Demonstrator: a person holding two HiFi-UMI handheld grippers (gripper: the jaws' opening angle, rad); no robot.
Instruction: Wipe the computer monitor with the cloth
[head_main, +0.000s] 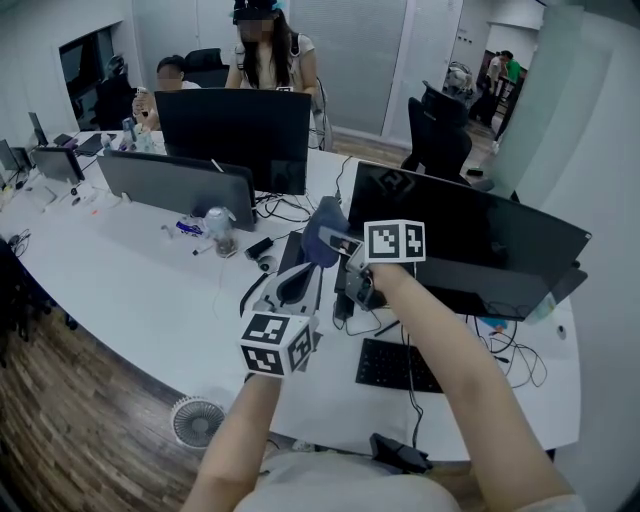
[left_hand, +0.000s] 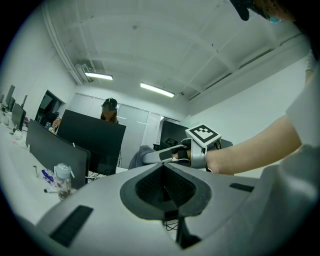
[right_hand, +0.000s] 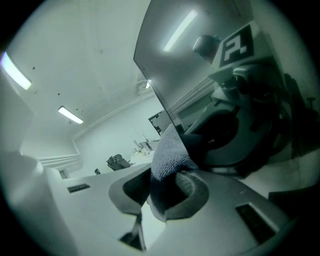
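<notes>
Grey cloth (right_hand: 169, 150) clamped in my right tool (head_main: 335, 248) at the monitor (head_main: 480, 235) edge, left tool (left_hand: 163, 172) shut and empty, so I'd judge the wiping barely begun.

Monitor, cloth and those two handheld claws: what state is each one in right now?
monitor: upright, screen dark.
right gripper: shut on the cloth.
cloth: bunched, held at the monitor's upper left corner.
left gripper: shut, empty.
bottle: upright, cap on.
</notes>
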